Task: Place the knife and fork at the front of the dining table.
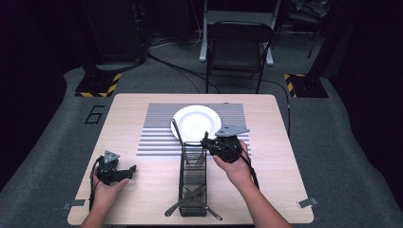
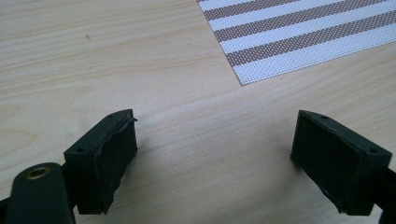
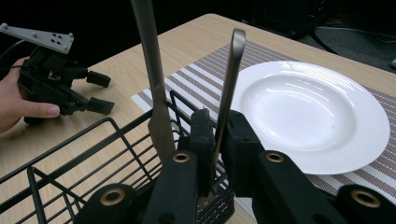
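Note:
A black wire cutlery basket (image 1: 193, 178) lies lengthwise on the wooden table (image 1: 275, 156), its far end by a white plate (image 1: 196, 122). At that far end my right gripper (image 1: 206, 141) is shut on a thin upright metal utensil handle (image 3: 231, 74); the pads (image 3: 201, 135) press on it from both sides. A second, wider handle (image 3: 152, 70) stands just left of it inside the basket (image 3: 93, 135). My left gripper (image 1: 129, 173) rests on the table at the left, open, with bare wood between its jaws (image 2: 215, 149).
The plate (image 3: 303, 107) sits on a striped placemat (image 1: 157, 133), whose corner (image 2: 299, 37) lies ahead of the left gripper. More cutlery (image 1: 190, 202) lies crossed at the basket's near end. A folding chair (image 1: 237, 52) stands beyond the table.

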The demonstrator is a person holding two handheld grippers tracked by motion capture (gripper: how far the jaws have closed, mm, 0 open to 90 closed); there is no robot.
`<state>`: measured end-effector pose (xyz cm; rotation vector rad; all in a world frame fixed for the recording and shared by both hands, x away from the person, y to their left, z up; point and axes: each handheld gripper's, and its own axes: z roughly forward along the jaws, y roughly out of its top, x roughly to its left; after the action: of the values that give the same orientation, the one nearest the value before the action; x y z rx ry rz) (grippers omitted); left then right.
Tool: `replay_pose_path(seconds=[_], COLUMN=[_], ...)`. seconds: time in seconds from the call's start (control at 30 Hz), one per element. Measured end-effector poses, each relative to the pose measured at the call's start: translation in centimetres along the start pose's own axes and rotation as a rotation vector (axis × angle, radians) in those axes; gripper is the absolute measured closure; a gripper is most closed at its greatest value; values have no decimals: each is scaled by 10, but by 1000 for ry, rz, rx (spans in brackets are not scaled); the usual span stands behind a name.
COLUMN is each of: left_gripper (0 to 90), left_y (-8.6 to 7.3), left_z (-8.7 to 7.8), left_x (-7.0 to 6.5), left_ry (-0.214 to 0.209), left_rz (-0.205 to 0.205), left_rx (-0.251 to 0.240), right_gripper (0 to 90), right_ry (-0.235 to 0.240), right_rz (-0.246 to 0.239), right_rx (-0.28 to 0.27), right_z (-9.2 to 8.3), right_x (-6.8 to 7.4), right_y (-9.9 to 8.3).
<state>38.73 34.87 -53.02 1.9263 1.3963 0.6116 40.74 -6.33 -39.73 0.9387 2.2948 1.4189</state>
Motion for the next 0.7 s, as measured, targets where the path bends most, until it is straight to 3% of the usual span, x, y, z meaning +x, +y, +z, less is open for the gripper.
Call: replay_pose_path(seconds=[0.5, 0.7], left_gripper=[137, 137], left_y=[0, 0], left_z=[0, 0], left_x=[0, 0], left_ry=[0, 0], left_rz=[1, 1], left_rx=[1, 1], right_gripper=[831, 856], right_ry=[21, 8], right_rz=[0, -29], right_rx=[49, 71], right_z=[11, 17], right_x=[5, 9], right_y=[-13, -12])
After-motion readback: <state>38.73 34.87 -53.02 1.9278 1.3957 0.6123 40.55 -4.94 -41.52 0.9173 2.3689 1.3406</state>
